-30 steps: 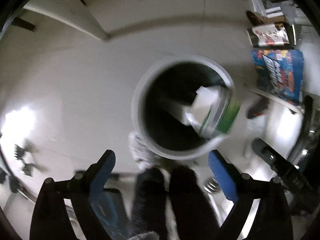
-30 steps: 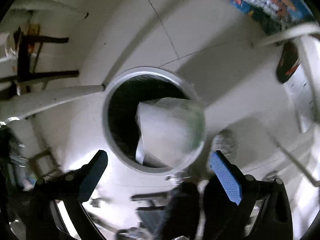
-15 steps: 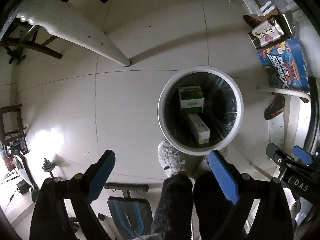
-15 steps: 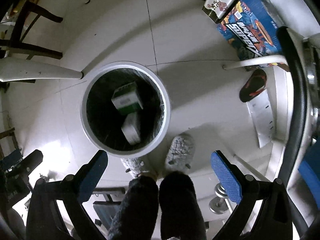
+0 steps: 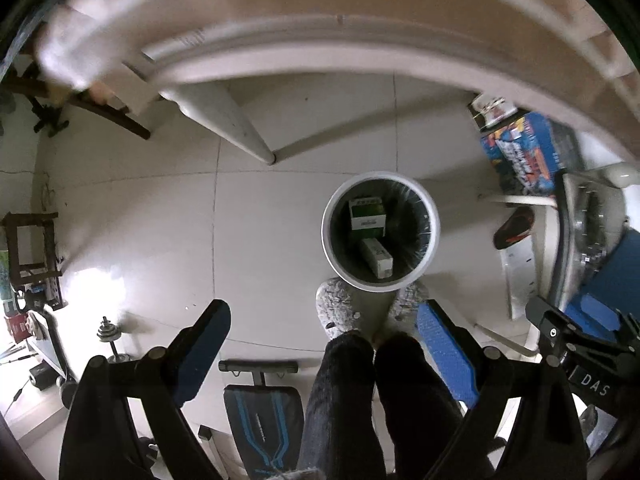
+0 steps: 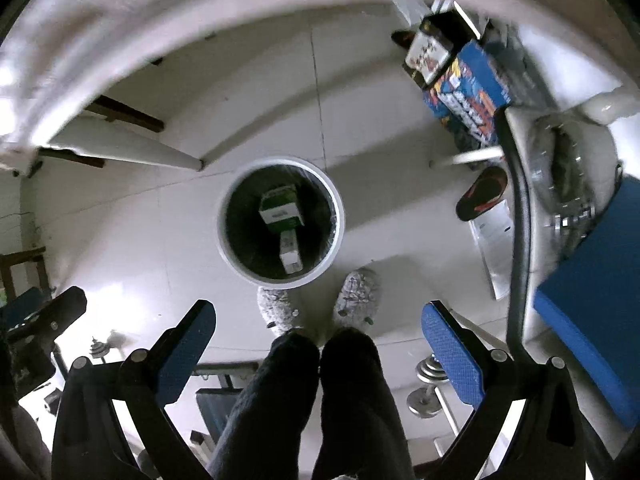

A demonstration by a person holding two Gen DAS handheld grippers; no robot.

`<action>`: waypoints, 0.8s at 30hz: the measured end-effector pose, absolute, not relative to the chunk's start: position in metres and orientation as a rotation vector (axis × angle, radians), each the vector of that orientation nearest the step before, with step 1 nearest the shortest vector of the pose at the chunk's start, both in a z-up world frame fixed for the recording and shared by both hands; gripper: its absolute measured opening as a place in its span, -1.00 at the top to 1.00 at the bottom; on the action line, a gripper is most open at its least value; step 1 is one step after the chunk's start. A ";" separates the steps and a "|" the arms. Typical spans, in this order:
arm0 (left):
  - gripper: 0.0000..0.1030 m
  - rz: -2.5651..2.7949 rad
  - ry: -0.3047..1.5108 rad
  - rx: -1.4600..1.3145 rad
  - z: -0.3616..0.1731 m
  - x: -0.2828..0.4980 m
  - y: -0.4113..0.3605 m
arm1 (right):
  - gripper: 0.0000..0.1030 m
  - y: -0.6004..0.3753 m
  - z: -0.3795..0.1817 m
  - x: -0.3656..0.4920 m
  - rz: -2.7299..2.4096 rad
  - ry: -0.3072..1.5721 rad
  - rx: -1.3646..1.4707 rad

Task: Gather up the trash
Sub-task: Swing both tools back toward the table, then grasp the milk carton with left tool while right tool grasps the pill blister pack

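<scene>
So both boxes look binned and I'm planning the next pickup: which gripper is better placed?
Neither clearly. The left gripper and right gripper are both open and empty above the bin. No further trash is identifiable.

Readable text: "DAS" in pale letters on the black body of the right tool (image 5: 576, 344), left wrist view. Print on the cartons in the bin (image 5: 434, 216) and the blue box (image 6: 466, 92): illegible.
</scene>
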State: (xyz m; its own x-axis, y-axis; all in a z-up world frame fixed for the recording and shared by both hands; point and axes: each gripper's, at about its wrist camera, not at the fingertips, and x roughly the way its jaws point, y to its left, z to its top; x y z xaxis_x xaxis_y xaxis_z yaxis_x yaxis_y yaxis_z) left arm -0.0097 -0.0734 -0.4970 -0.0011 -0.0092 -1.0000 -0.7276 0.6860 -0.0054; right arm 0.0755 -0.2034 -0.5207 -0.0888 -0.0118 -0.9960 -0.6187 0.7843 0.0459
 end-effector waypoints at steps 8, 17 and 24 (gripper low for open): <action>-0.85 0.649 1.391 -0.631 -0.399 -0.020 -0.062 | -1.00 -0.196 -0.403 0.065 0.584 1.585 -0.433; -0.85 0.718 1.215 -0.639 -0.325 0.046 -0.013 | -1.00 -0.170 -0.304 0.129 0.535 1.509 -0.261; -0.85 0.806 1.192 -0.503 -0.309 0.125 0.026 | -1.00 -0.134 -0.285 0.234 0.535 1.444 -0.371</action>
State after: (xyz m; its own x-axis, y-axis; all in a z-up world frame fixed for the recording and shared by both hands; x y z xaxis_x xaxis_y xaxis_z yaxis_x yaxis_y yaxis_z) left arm 0.1250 0.0258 -0.3093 0.1505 0.2826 -0.9474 -0.7742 0.6296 0.0649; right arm 0.2344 -0.1341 -0.2851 0.0427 0.1213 -0.9917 -0.5540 0.8289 0.0776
